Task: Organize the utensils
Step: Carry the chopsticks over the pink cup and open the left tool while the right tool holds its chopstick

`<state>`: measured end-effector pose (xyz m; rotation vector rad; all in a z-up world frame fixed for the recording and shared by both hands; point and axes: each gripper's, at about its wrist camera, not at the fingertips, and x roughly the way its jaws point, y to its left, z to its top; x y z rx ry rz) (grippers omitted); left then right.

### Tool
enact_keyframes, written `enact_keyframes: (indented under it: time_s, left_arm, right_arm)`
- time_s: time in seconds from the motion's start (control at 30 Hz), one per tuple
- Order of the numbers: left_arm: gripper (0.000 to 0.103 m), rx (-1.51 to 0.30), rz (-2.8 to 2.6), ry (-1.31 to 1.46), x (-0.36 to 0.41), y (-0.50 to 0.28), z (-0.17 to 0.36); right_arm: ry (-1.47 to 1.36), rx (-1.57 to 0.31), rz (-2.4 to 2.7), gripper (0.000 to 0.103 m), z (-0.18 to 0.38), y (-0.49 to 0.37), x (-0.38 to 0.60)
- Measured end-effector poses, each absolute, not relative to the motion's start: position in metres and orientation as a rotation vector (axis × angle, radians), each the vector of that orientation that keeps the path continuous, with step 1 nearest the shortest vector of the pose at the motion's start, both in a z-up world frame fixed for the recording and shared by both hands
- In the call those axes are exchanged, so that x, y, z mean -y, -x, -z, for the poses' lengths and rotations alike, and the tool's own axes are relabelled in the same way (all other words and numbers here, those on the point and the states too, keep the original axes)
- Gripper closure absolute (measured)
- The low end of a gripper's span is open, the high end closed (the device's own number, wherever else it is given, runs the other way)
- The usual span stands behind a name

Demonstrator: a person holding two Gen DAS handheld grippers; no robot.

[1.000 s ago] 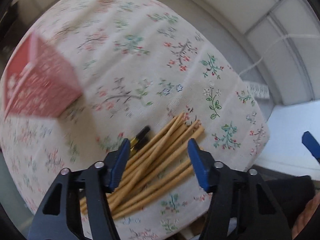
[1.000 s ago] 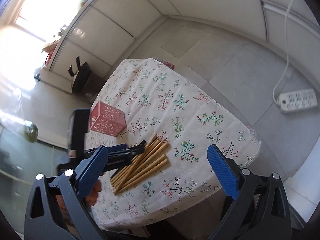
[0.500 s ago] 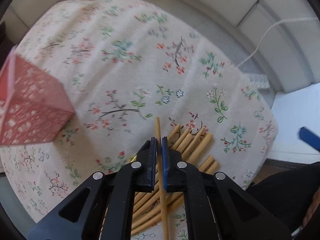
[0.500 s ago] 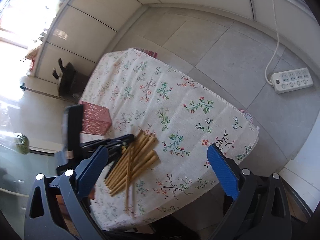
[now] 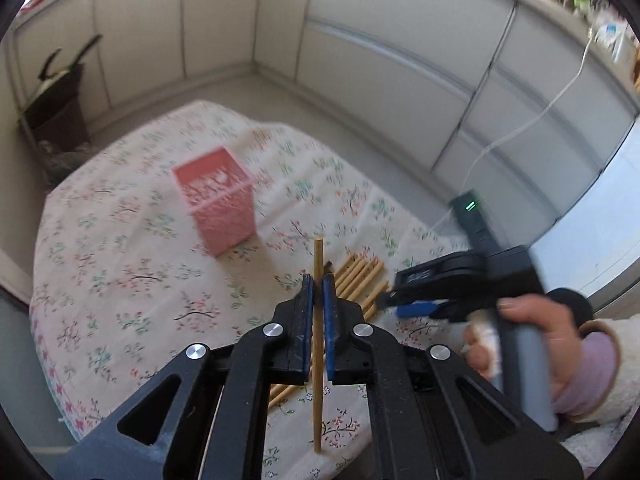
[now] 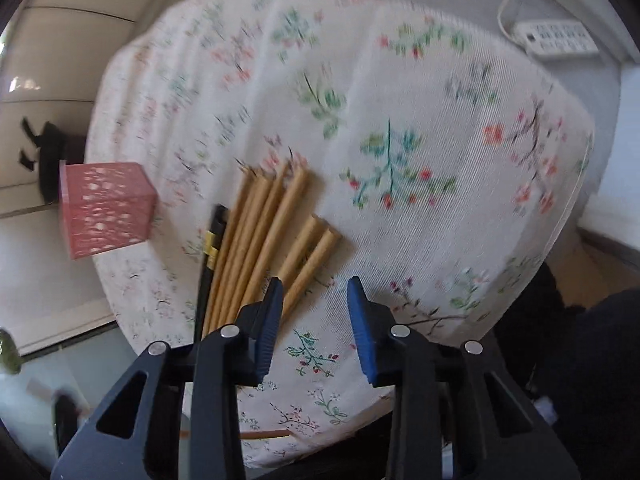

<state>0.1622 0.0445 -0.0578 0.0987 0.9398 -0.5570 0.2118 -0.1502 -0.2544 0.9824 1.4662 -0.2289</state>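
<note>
My left gripper (image 5: 318, 292) is shut on one wooden chopstick (image 5: 318, 264) and holds it upright above the floral table. The pink perforated holder (image 5: 218, 204) stands beyond it to the left. The pile of wooden chopsticks (image 5: 360, 276) lies on the cloth just right of my fingers. My right gripper (image 6: 314, 296) is open, low over the near end of the pile (image 6: 264, 240), with its left pad beside the two rightmost sticks. A black chopstick (image 6: 210, 248) lies at the pile's left. The holder (image 6: 104, 208) sits left in the right wrist view. The right gripper also shows in the left wrist view (image 5: 416, 304).
The table (image 5: 120, 240) has a floral cloth, with its edge close in front. A power strip (image 6: 556, 38) with a white cable lies on the floor beyond. A black stand (image 5: 60, 108) is at the far left wall. A loose stick end (image 6: 264, 435) shows below the table edge.
My left gripper lifted the single chopstick off the pile and tilted up toward the holder. My right gripper came down close over the pile and narrowed its opening.
</note>
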Motion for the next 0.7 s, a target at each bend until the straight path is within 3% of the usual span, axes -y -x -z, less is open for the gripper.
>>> enact_keyframes:
  time_s: [0.17, 0.33, 0.57, 0.7]
  left_arm:
    - [0.099, -0.877, 0.552, -0.060, -0.059, -0.151, 0.040]
    - [0.099, -0.826, 0.567, -0.033, -0.070, -0.142, 0.027]
    - [0.099, -0.789, 0.524, 0.018, -0.086, -0.145, 0.020]
    - [0.099, -0.757, 0.505, 0.044, -0.094, -0.142, 0.011]
  right_arm:
    - [-0.981, -1.474, 0.293, 0.073, 0.258, -0.220, 0.141]
    - [-0.964, -1.481, 0.333, 0.089, 0.256, -0.230, 0.138]
    - [-0.981, -1.387, 0.256, 0.094, 0.254, -0.244, 0.127]
    - [-0.901, -1.290, 0.181, 0.095, 0.225, -0.248, 0.133]
